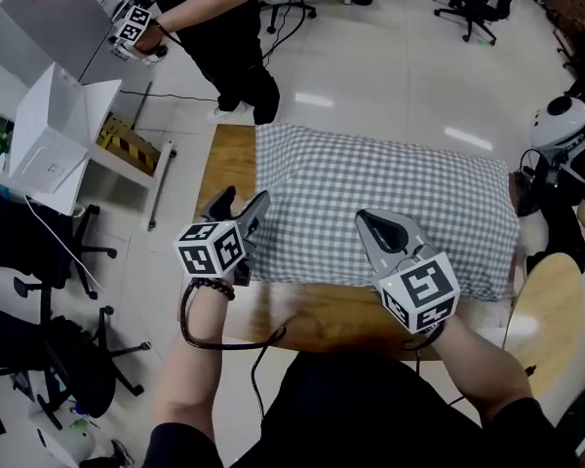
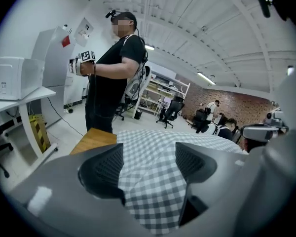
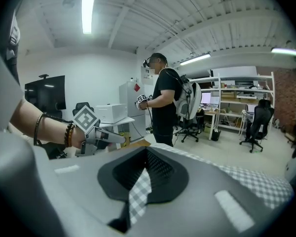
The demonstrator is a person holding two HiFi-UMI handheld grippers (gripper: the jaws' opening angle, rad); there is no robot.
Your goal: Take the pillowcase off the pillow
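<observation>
A pillow in a grey-and-white checked pillowcase (image 1: 380, 203) lies flat on a wooden table (image 1: 229, 159). My left gripper (image 1: 242, 205) is at the pillow's near left corner with its jaws open. In the left gripper view (image 2: 148, 154) the checked corner (image 2: 153, 191) lies between the two pads, which stand apart from it. My right gripper (image 1: 372, 222) rests over the pillow's near edge with its jaws shut. In the right gripper view (image 3: 145, 164) a thin strip of checked cloth (image 3: 138, 194) shows in the slit between the jaws; I cannot tell if it is pinched.
A person in black (image 1: 219, 27) stands beyond the table's far left corner, holding marker-cube grippers. White boxes on a shelf (image 1: 54, 135) and dark office chairs (image 1: 39, 252) stand to the left. At the right are a round wooden seat (image 1: 551, 300) and a white-and-black device (image 1: 564, 120).
</observation>
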